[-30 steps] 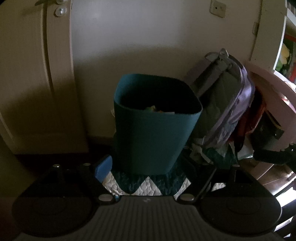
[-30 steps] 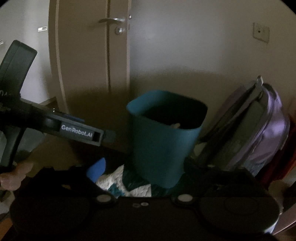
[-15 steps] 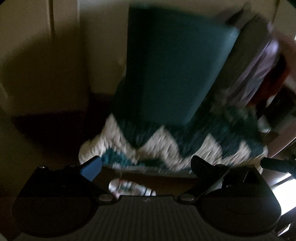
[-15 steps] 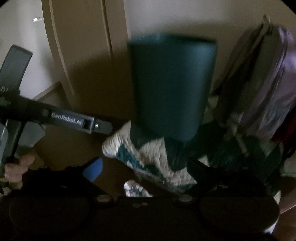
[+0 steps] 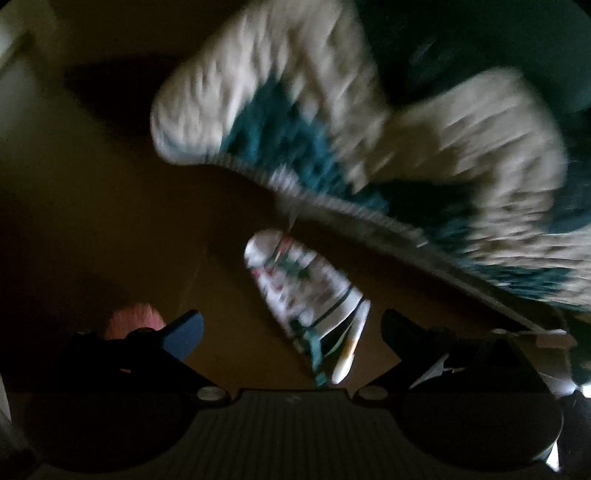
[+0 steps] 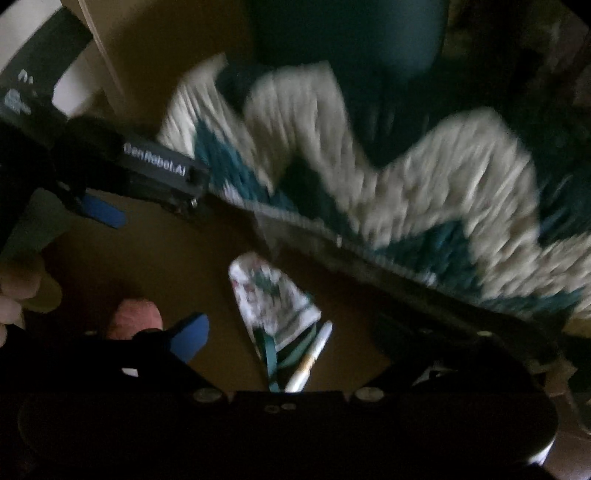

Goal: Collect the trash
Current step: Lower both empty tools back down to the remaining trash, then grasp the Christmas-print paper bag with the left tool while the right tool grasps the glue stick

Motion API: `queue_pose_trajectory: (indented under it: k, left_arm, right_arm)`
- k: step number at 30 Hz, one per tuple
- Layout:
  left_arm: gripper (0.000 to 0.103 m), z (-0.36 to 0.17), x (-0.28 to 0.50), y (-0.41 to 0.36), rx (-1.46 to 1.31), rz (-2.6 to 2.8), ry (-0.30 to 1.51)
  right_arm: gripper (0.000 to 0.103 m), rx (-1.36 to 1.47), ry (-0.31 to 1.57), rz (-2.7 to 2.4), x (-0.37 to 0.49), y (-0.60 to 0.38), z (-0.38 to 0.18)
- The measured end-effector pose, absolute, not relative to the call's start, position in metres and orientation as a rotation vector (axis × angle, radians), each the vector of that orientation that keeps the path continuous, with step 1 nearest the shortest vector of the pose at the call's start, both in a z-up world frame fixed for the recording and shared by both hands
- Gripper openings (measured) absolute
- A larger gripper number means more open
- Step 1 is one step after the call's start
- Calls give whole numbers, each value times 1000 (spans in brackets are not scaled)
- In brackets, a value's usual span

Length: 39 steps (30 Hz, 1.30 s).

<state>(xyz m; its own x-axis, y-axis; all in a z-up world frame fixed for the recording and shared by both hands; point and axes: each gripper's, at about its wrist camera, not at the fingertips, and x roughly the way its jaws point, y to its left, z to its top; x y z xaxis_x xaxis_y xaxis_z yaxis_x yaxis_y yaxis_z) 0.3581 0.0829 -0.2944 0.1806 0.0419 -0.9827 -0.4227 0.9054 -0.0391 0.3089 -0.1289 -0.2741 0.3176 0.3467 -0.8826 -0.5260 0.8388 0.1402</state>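
Both sets of jaws wide, nothing held: left gripper [image 5: 291, 334], right gripper [image 6: 291, 339]. Wrapper [image 5: 299, 291] on floor between the tips, rug [image 5: 369, 147] edge at 1 o'clock. Blurry, but looks flat. Risk: pads skid over it, or both grippers collide.

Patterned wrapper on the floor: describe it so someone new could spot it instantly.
Start at the white and teal zigzag rug under the teal bin. Just off the rug's near edge, on the bare brown floor, lies the wrapper. It is a flattened white packet with small red and green print, unlike the plain pink lump to its left.
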Motion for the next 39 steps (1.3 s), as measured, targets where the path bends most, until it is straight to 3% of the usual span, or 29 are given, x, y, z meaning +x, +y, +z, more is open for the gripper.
queue_pose_trajectory:
  k: [4, 13, 16, 30, 39]
  left_arm:
    - [103, -356, 375, 94, -439, 442, 1468]
    - [103, -448, 413, 102, -562, 520, 1521]
    - [103, -464, 422, 92, -552, 518, 1516]
    - [103, -512, 440, 65, -486, 534, 1492]
    - [100, -541, 444, 64, -410, 569, 1541]
  right_arm:
    - [85, -174, 1199, 565, 319, -127, -327]
    - [75, -164, 1341, 561, 347, -121, -424]
    - [68, -141, 1369, 563, 355, -121, -446]
    - [53, -37, 1351, 568, 375, -130, -508]
    - [28, -44, 1361, 523, 385, -123, -528]
